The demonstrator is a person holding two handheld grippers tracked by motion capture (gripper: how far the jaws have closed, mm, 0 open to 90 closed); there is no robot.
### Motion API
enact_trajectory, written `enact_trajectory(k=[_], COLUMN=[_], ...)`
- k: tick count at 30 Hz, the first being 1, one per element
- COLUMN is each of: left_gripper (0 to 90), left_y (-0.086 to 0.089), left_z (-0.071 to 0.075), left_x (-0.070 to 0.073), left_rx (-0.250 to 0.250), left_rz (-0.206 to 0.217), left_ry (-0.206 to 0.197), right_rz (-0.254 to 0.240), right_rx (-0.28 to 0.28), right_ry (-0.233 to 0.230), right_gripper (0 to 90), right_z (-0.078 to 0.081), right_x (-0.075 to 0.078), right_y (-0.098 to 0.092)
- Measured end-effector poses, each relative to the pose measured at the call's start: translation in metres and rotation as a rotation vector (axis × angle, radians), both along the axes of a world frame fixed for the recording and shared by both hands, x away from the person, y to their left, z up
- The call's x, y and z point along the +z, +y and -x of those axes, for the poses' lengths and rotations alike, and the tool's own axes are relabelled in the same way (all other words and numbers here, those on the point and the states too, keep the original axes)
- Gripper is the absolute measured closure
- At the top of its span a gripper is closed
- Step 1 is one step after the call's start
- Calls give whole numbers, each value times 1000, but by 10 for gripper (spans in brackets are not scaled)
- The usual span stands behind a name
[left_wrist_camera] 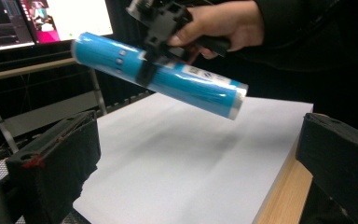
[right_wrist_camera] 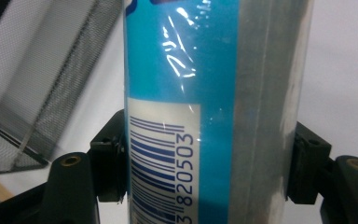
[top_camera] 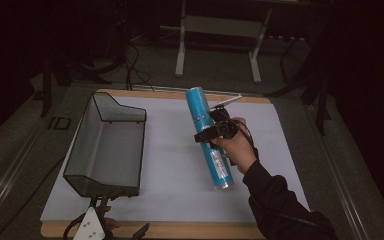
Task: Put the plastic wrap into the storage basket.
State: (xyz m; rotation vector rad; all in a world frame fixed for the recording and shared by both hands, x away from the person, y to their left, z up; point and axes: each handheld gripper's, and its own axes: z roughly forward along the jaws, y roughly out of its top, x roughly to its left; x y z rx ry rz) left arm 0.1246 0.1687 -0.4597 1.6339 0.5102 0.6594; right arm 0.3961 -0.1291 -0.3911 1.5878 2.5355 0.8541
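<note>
We held the blue tube clamped in the right gripper above the mat, left gripper open by the basket, so next we'd likely swing it left and lower it in

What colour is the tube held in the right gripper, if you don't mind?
Bright blue tube with a silvery end, clearest in the left gripper view.

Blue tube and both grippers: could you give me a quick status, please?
Right gripper shut on blue tube, held off the table. Left gripper open, holding nothing. Wire basket to the left, path clear.
</note>
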Motion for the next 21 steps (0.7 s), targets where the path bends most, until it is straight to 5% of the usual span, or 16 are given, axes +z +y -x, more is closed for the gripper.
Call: enact_trajectory(k=[11,21], left_gripper=[6,7], left_y=[-3,-1], left_z=[-1,-2], left_x=[-2,-3], left_rx=[-27,-42], left_rz=[-17,9], left_ry=[28,53], right_rz=[-40,-63], right_rx=[38,59], right_ry=[-53,-86], right_gripper=[316,316], right_z=[-4,-8], right_x=[17,27], right_y=[44,82])
